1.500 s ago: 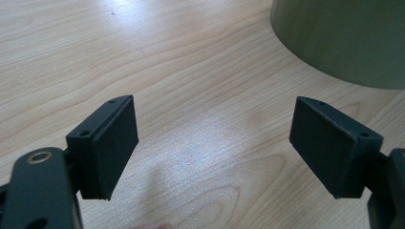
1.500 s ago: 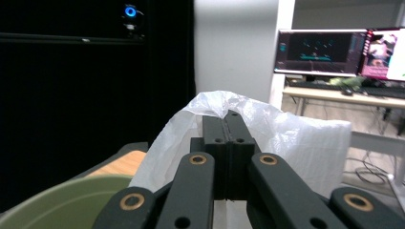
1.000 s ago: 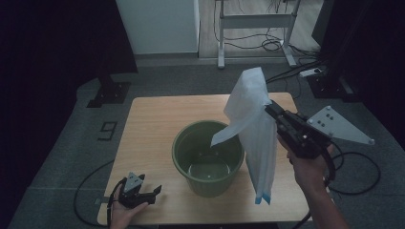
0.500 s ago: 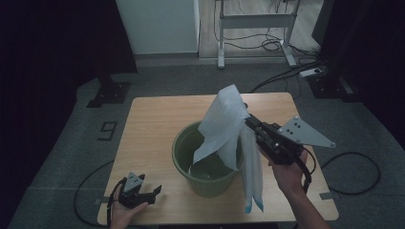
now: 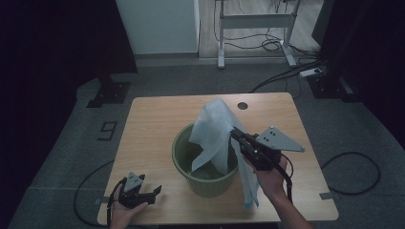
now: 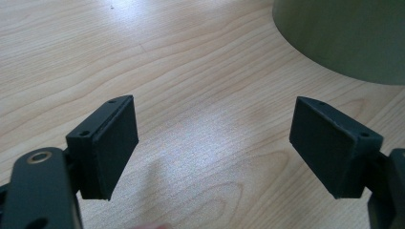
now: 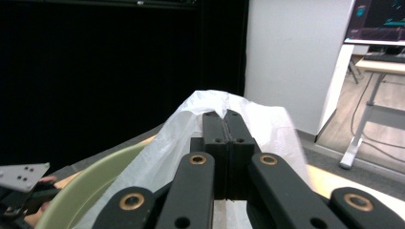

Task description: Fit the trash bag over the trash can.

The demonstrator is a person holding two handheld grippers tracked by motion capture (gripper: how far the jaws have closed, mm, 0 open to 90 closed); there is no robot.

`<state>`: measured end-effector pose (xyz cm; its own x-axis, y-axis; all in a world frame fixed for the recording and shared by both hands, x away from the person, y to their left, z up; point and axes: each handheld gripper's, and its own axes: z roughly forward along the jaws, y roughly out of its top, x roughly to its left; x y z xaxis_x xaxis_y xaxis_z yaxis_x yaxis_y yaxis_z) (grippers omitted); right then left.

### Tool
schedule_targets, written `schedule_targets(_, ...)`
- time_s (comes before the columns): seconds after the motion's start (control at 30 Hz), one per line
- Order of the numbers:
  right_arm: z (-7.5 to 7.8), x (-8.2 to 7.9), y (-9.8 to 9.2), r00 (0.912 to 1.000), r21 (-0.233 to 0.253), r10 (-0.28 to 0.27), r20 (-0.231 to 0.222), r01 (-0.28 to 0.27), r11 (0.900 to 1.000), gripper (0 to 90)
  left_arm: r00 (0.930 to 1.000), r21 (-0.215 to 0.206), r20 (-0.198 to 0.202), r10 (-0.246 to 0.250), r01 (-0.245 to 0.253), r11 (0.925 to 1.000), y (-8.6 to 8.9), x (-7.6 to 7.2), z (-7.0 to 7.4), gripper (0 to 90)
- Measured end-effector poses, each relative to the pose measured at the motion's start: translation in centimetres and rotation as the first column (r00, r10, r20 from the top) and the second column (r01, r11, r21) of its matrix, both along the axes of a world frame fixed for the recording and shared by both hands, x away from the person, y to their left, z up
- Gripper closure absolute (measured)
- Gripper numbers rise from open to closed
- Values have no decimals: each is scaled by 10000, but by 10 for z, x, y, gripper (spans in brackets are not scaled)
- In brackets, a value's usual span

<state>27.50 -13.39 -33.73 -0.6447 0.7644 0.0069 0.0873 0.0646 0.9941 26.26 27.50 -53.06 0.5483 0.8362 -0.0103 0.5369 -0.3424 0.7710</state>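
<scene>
A green bucket [image 5: 180,151] stands in the middle of the wooden table [image 5: 153,119]. My right gripper [image 5: 235,134] is shut on a white plastic bag [image 5: 213,129], held up over the bucket's right rim. Part of the bag droops into the bucket and part hangs outside it on the right. In the right gripper view the bag [image 7: 267,124] drapes over the shut gripper [image 7: 223,117], with the bucket rim [image 7: 90,183] below left. My left gripper [image 5: 154,194] rests open near the table's front left corner. Its view shows wide-apart jaws with bare wood between and the bucket wall [image 6: 344,38] beyond.
A round cable hole [image 5: 242,105] sits near the table's far edge. Beyond the table stand a white panel [image 5: 157,24] and a desk frame [image 5: 253,28] with cables on the floor. A dark stand [image 5: 107,90] is at the far left. A cable [image 5: 353,171] loops right of the table.
My right gripper has carried the bag left and lower, from beside the bucket to over its rim. The bag now droops into the bucket. The left gripper has stayed put.
</scene>
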Motion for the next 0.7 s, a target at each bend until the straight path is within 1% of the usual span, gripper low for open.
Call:
schedule_targets(0.03, 0, 0, 0, 10000, 0, 0, 0, 0, 10000, 889, 10000, 0, 0, 0, 0, 10000, 0, 0, 0, 164)
schedule_targets(0.07, -6, -2, 3, 9999, -51, 98, -60, -98, 9999, 888, 10000, -2, 6, -2, 2, 10000, 0, 0, 0, 163)
schedule_targets(0.1, -6, -2, 3, 9999, -51, 98, -60, -98, 9999, 888, 10000, -16, 11, 3, -3, 10000, 0, 0, 0, 163)
schedule_targets(0.13, -15, -6, 6, 9996, -38, 209, -180, -210, 9998, 888, 10000, -26, 21, 10, -10, 10000, 0, 0, 0, 164)
schedule_targets(0.17, -15, -6, 6, 9996, -38, 209, -180, -210, 9998, 888, 10000, -38, 27, 14, -13, 10000, 0, 0, 0, 164)
schedule_targets(0.2, -25, -11, 7, 9989, -43, 342, -313, -344, 9994, 888, 10000, -38, 25, 22, -22, 10000, 0, 0, 0, 163)
schedule_targets(0.33, -40, -19, 9, 9966, -10, 596, -575, -597, 9982, 888, 10000, -7, 15, -14, 14, 10000, -1, 0, 0, 164)
schedule_targets(0.4, -46, -23, 11, 9954, -47, 682, -669, -687, 9976, 888, 10000, 15, 11, -42, 42, 10000, -1, 0, 0, 164)
schedule_targets(0.43, -46, -23, 11, 9954, -47, 682, -669, -687, 9976, 888, 10000, 15, 11, -42, 42, 10000, -1, 0, 0, 164)
schedule_targets(0.47, -51, -25, 12, 9944, -73, 742, -757, -749, 9972, 888, 10000, 24, 9, -37, 37, 10000, -2, 0, 0, 163)
schedule_targets(0.5, -51, -25, 12, 9944, -73, 742, -757, -749, 9972, 888, 10000, 38, -4, -36, 36, 10000, -2, 0, 0, 163)
schedule_targets(0.53, -57, -26, 13, 9925, -100, 825, -900, -838, 9964, 887, 10000, 56, -12, -56, 56, 10000, -2, 0, -1, 164)
schedule_targets(0.57, -57, -26, 13, 9925, -100, 825, -900, -838, 9964, 887, 10000, 56, -12, -56, 56, 10000, -2, 0, -1, 164)
schedule_targets(0.6, -61, -25, 14, 9888, -61, 1029, -1083, -1042, 9945, 880, 10000, 59, -10, -63, 63, 10000, -3, 0, -1, 164)
schedule_targets(0.63, -63, -26, 14, 9865, -34, 1191, -1123, -1202, 9927, 844, 10000, 59, -10, -63, 63, 10000, -3, 0, -1, 164)
schedule_targets(0.67, -63, -26, 14, 9865, -34, 1191, -1123, -1202, 9927, 844, 10000, 53, -9, -61, 61, 10000, -3, 0, -1, 164)
schedule_targets(0.7, -64, -26, 14, 9854, -85, 1300, -1102, -1317, 9913, 802, 10000, 56, -6, -59, 59, 10000, -2, 0, -1, 164)
